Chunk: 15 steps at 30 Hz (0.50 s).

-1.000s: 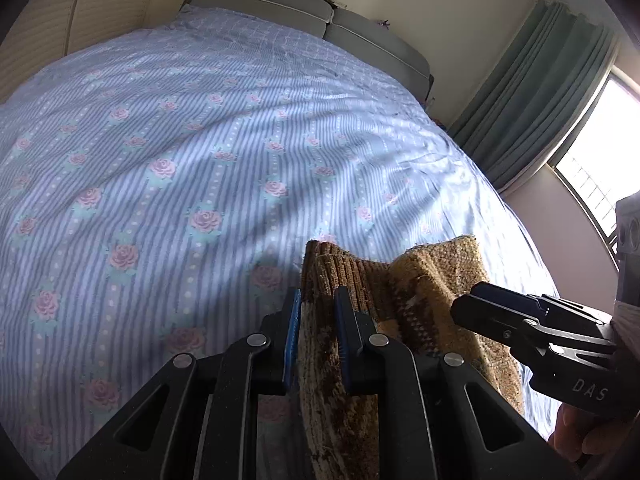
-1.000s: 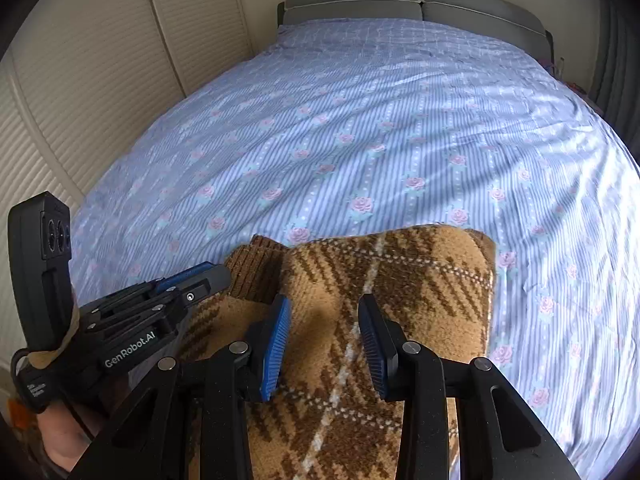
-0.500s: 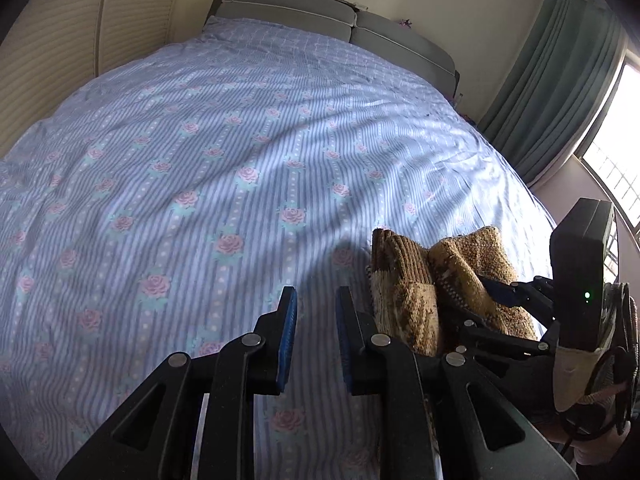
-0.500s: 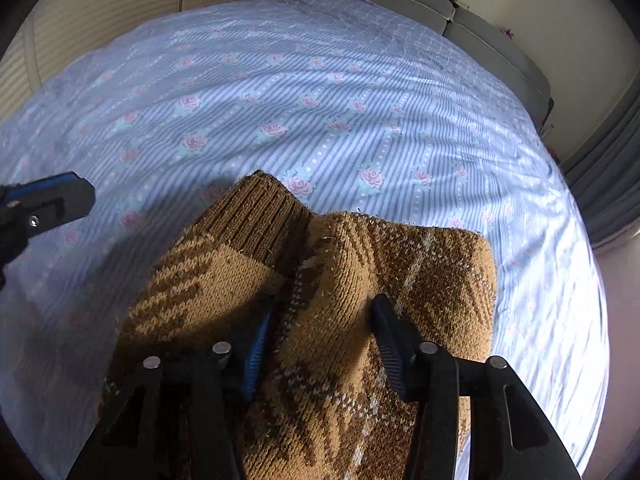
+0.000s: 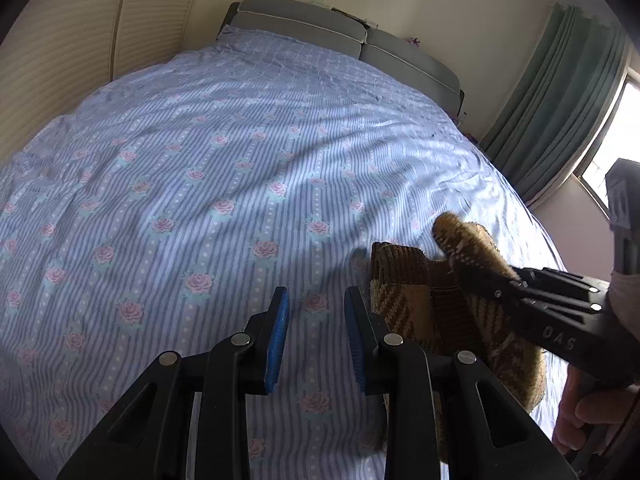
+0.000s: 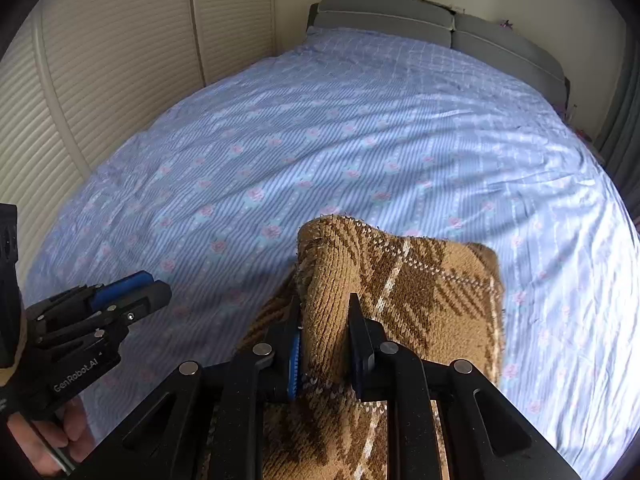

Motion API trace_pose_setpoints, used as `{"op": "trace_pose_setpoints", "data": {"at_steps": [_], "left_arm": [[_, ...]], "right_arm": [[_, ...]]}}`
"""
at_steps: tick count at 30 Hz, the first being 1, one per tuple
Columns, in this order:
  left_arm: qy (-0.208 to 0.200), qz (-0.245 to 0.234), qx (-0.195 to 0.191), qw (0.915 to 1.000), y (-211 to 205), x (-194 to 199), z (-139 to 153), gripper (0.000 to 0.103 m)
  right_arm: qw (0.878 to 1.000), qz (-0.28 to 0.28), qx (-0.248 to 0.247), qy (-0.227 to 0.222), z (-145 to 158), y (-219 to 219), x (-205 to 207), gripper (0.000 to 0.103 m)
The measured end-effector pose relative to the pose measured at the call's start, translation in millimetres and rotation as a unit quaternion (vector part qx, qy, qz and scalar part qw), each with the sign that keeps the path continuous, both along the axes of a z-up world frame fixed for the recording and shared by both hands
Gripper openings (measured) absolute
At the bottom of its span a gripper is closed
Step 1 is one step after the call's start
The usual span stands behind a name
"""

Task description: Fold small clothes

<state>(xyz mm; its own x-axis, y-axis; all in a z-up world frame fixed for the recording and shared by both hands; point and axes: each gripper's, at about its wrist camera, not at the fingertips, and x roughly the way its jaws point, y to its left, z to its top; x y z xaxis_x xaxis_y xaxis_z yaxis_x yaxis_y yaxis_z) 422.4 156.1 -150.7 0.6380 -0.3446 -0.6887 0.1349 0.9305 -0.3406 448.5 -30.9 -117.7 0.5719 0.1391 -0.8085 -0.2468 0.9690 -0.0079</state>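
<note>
The right tool angles downward, its jaws just closed and pinching a raised fold of the brown knit garment. The left tool angles downward beside it, jaws parted with nothing between them (they have just been opening).

Bed fills the room, blue striped sheet with pink roses, grey headboard at far end. Cream slatted doors left. Green curtain and bright window right.
</note>
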Motion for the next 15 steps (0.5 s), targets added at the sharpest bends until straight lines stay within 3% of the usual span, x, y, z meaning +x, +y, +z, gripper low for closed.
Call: {"op": "trace_pose_setpoints", "data": {"at_steps": [4, 7, 9, 12, 15], "left_arm": [[0.003, -0.006, 0.004, 1.0, -1, 0, -3, 0.028], [0.004, -0.016, 0.008, 0.9998, -6, 1, -4, 0.028], [0.002, -0.024, 0.013, 0.9996, -11, 1, -2, 0.029], [-0.008, -0.031, 0.019, 0.9993, -19, -2, 5, 0.039], [-0.019, -0.041, 0.022, 0.9987, -30, -10, 16, 0.04]], "right_arm": [[0.999, -0.002, 0.005, 0.04, -48, 8, 10, 0.021], [1.0, 0.001, -0.002, 0.027, -65, 7, 7, 0.022], [1.0, 0.011, -0.013, 0.012, -63, 11, 3, 0.026], [1.0, 0.015, -0.004, -0.009, -51, 8, -5, 0.047], [0.999, 0.006, 0.035, -0.037, -30, -10, -17, 0.048]]}}
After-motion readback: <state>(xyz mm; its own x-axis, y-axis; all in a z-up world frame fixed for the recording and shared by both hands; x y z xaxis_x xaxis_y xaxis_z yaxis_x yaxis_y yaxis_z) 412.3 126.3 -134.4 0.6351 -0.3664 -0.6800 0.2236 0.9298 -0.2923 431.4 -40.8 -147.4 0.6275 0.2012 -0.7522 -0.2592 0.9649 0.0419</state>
